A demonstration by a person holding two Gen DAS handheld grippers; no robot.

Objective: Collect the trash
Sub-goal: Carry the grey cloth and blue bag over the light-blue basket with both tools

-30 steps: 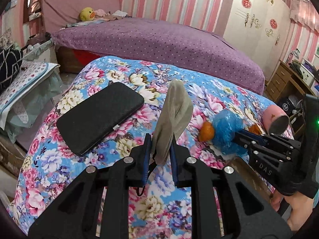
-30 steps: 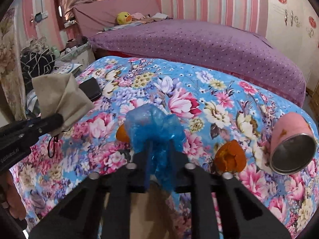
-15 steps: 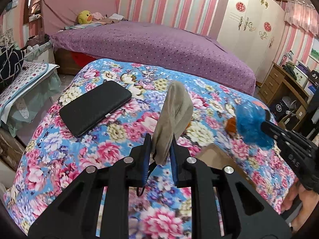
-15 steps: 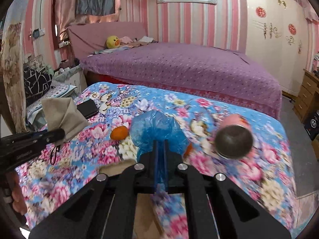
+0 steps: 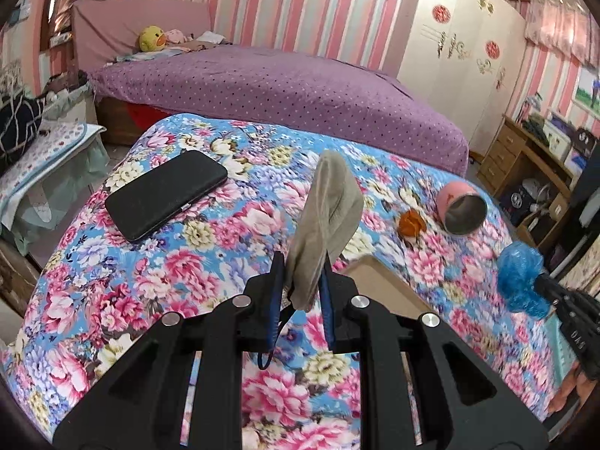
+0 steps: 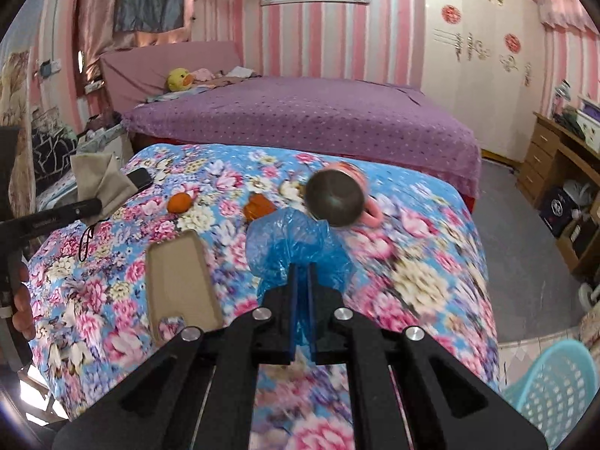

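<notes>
Blue crumpled plastic (image 6: 296, 247) is pinched in the right gripper (image 6: 300, 281); beige paper (image 5: 326, 225) is clamped in the left gripper (image 5: 300, 281). Orange peel (image 6: 258, 205) at twelve o'clock remains on the floral quilt (image 6: 431, 262); turquoise basket (image 6: 551, 386) at four o'clock, unfilled as far as visible.
</notes>
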